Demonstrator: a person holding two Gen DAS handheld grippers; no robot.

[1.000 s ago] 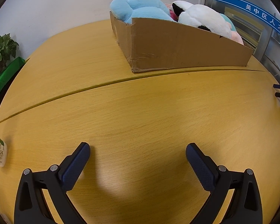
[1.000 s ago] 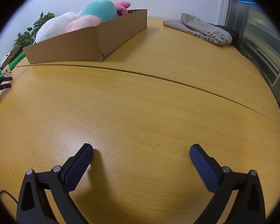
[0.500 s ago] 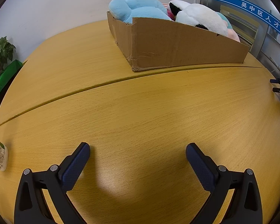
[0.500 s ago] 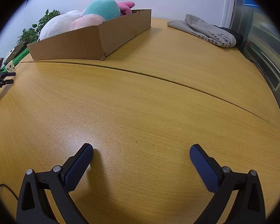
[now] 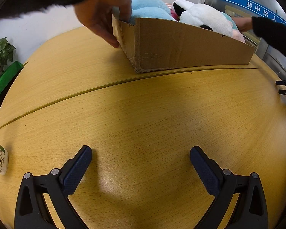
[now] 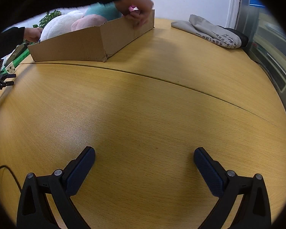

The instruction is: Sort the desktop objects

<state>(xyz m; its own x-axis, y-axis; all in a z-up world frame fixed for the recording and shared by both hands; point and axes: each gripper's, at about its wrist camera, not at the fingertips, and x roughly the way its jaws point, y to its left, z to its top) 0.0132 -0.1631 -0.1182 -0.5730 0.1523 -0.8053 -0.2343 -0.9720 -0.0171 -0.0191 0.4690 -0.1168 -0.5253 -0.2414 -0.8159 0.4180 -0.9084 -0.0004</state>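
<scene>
Both the left tongs [image 5: 141,159] and the right tongs [image 6: 144,157] rest spread wide and empty over bare desk [image 5: 152,114], while bare hands [image 5: 104,13] grip the ends of the cardboard box [image 5: 181,45] of plush toys [image 5: 204,17] at the far side. A hasty reach could collide with those hands or tip the box. Open room lies ahead; the folded cloth [image 6: 211,31] sits near the far right edge.

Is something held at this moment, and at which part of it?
Both tools, left tool and right tool, are open and empty. Bare hands grip the cardboard box at its end walls.
</scene>
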